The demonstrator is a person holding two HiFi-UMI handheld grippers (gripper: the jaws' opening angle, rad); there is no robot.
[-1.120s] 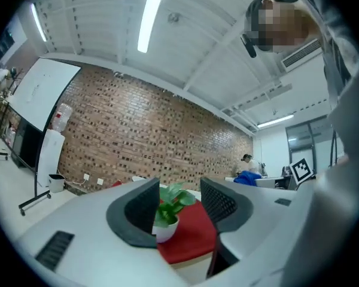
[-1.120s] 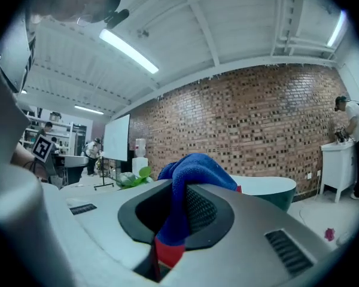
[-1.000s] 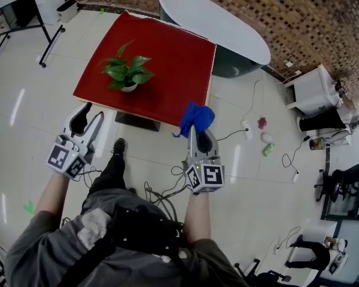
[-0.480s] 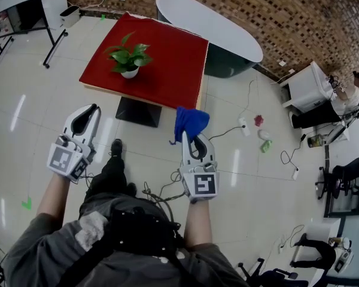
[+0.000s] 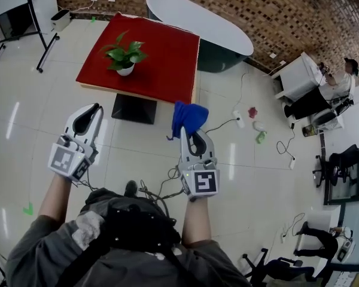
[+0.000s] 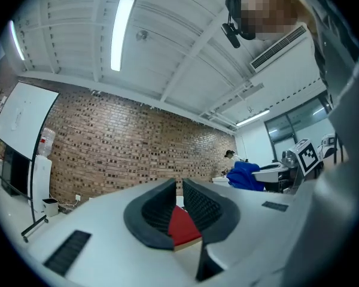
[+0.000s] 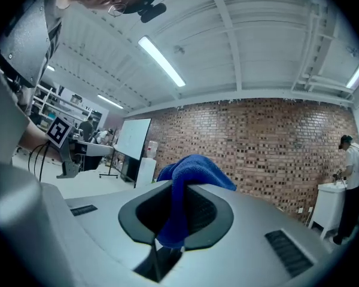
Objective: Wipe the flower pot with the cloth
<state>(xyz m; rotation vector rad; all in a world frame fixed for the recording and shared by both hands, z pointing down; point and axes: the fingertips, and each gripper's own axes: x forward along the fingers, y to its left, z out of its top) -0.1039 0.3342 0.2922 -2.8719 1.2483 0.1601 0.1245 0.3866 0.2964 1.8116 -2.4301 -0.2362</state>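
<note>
Grey shirt fabric fills the bottom of the head view, and two bare forearms reach up from it, each hand holding a white gripper with a marker cube at its back. The left gripper [image 5: 94, 107] sits at the lower left of the frame; its own view shows the dark ridged jaws pressed almost together with only a thin slit between them and nothing held, a sliver of red showing through the gap. The right gripper [image 5: 191, 131] sits just right of centre, and its jaws pinch a blue cloth [image 5: 188, 116], which bunches above the tips and hangs down between the pads. Under the hands lies a pale, glossy tiled floor [image 5: 30, 124], with a tangle of cables [image 5: 161, 187] and a dark shoe [image 5: 130, 188] near the person's body. Farther up, well apart from both grippers, stands a square desk [image 5: 164, 64] with a red top. The white flower pot [image 5: 125, 70] stands upright on the desk's left part, holding a leafy green plant [image 5: 125, 51]. Beyond the desk is a white oval table [image 5: 197, 20], and behind that a brown brick wall [image 5: 239, 2] across the top of the frame. At the upper right, a person [image 5: 346, 81] stands beside a white cabinet [image 5: 299, 76].
</note>
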